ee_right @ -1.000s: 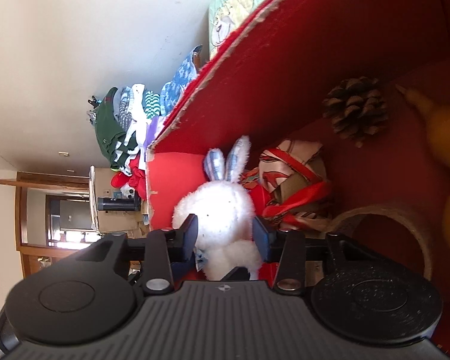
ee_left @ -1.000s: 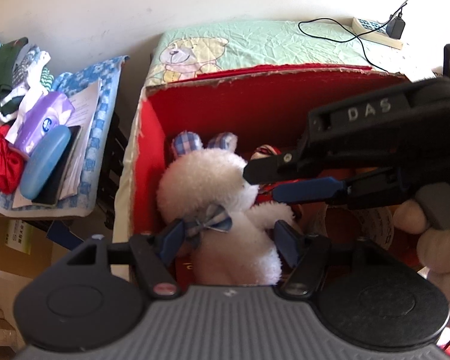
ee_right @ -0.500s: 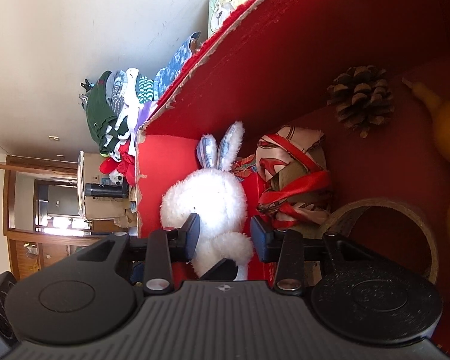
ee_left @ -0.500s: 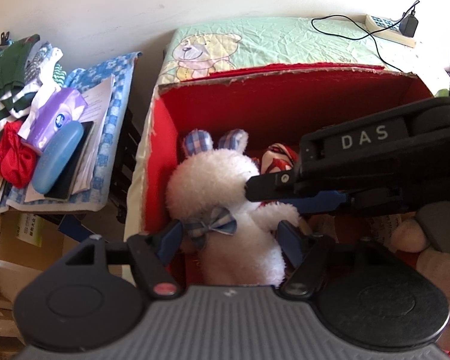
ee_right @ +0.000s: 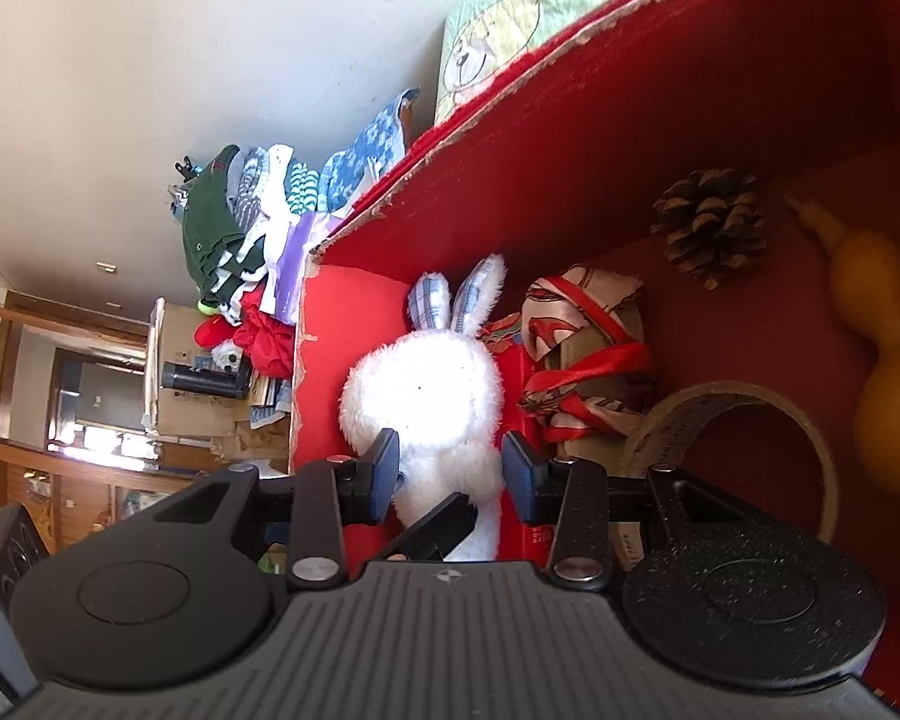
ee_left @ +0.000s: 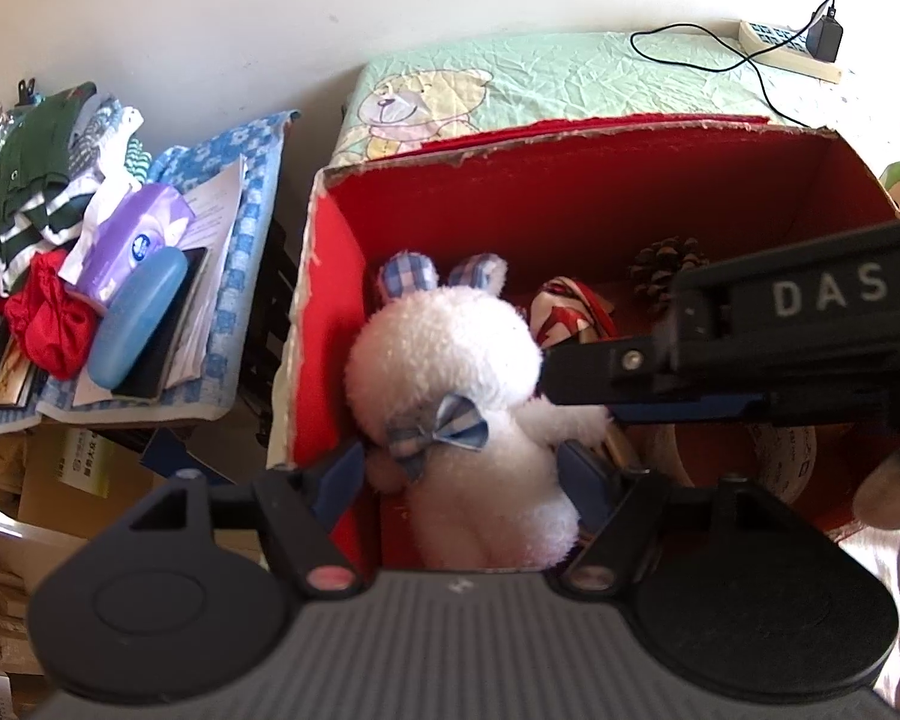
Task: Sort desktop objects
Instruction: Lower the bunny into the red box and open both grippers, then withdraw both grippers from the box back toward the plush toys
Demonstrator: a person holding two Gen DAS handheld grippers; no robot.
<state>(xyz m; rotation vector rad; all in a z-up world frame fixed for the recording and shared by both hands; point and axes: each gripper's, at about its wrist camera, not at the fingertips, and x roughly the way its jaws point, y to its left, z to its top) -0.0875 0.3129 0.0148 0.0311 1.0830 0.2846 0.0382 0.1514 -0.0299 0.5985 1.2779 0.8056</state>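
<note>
Step in hand: placing plush rabbit [ee_left: 462, 396] in red box [ee_left: 570, 180], by its left wall.
Left gripper [ee_left: 462, 474]: fingers spread, flanking rabbit, released.
Right gripper [ee_right: 450, 468]: fingers apart, ungripped.
Next move: judged withdrawal from box, then next item.

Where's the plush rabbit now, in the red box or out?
In. The white plush rabbit sits inside the red box at its left wall, beside the pine cone and tape roll.
</note>
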